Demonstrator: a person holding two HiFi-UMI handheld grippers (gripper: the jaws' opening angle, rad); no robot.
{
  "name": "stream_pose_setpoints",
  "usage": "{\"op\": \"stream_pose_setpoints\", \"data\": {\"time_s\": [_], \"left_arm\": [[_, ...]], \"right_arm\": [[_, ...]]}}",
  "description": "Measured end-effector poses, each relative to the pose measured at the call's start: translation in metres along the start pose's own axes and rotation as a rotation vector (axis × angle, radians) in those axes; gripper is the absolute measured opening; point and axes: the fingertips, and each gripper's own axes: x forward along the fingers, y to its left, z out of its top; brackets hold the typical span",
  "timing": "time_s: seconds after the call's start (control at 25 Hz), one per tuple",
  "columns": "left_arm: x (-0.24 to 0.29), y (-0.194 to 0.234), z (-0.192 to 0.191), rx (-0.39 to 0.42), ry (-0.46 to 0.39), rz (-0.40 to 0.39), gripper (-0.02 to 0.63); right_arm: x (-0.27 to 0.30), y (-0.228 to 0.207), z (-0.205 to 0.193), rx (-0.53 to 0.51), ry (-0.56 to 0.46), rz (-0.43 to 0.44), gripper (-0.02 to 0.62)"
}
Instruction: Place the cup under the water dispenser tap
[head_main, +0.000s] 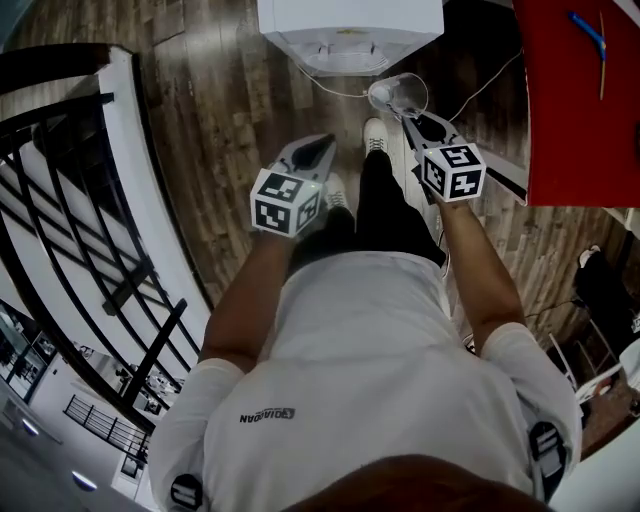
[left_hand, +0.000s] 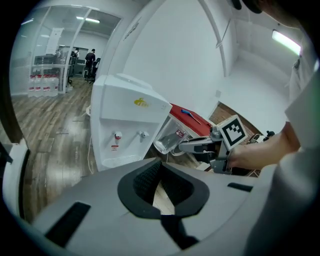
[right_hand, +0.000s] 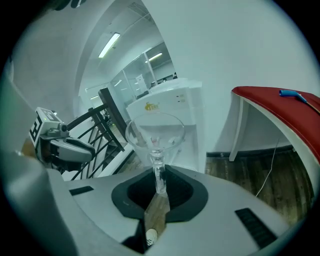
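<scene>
A white water dispenser (head_main: 350, 35) stands on the wooden floor straight ahead of me. Its two taps (left_hand: 130, 135) show on its front in the left gripper view. My right gripper (head_main: 408, 118) is shut on the rim of a clear plastic cup (head_main: 397, 95), held in the air in front of the dispenser and tipped on its side. In the right gripper view the cup (right_hand: 155, 132) rises between the jaws of the right gripper (right_hand: 159, 175), with the dispenser (right_hand: 175, 107) behind it. My left gripper (head_main: 312, 150) hangs shut and empty to the left, lower than the cup.
A red-topped table (head_main: 580, 100) with a blue pen (head_main: 590, 35) stands at the right. A black stair railing (head_main: 60, 200) runs along the left. A white cable (head_main: 335, 88) lies on the floor by the dispenser. The person's shoe (head_main: 373, 135) is below the cup.
</scene>
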Motion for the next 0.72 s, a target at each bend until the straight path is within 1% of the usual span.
{"op": "stream_pose_setpoints", "data": {"time_s": [0.16, 0.4, 0.6, 0.72], "left_arm": [[0.019, 0.007, 0.001, -0.015, 0.006, 0.005, -0.005], [0.042, 0.024, -0.007, -0.046, 0.040, 0.029, -0.005], [0.054, 0.032, -0.015, -0.062, 0.061, 0.038, -0.005], [0.059, 0.038, -0.017, -0.087, 0.065, 0.054, -0.005]], "right_arm": [[0.025, -0.012, -0.015, -0.027, 0.044, -0.006, 0.049], [0.064, -0.024, -0.036, -0.092, 0.116, -0.005, 0.049], [0.087, -0.030, -0.051, -0.127, 0.152, 0.005, 0.049], [0.099, -0.032, -0.057, -0.147, 0.166, 0.011, 0.049]]}}
